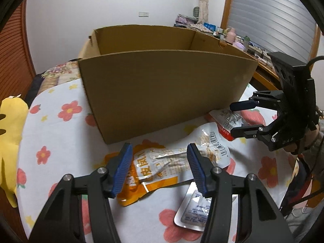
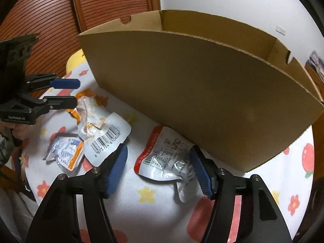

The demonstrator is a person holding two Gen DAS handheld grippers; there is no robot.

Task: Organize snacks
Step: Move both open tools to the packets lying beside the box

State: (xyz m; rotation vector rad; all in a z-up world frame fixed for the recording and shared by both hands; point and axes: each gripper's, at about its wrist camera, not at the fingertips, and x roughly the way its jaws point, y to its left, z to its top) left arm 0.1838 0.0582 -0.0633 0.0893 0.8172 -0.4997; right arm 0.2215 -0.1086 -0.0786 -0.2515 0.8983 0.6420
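On the flower-print cloth (image 1: 60, 133) before the open cardboard box (image 1: 162, 89), my left gripper (image 1: 160, 166) hovers with jaws spread wide over an orange snack pouch (image 1: 141, 174); a silver barcode pouch (image 1: 212, 147) overlaps it. My right gripper (image 2: 160, 170) is released too, straddling a red-edged silver pouch (image 2: 162, 158) beside the box; a small orange-trimmed packet (image 2: 64, 151) lies nearby.

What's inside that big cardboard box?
Only the bare inner walls of the cardboard box show near the top. Its front wall hides the floor, so any contents can't be seen. The snack packets lie outside on the flowered cloth.
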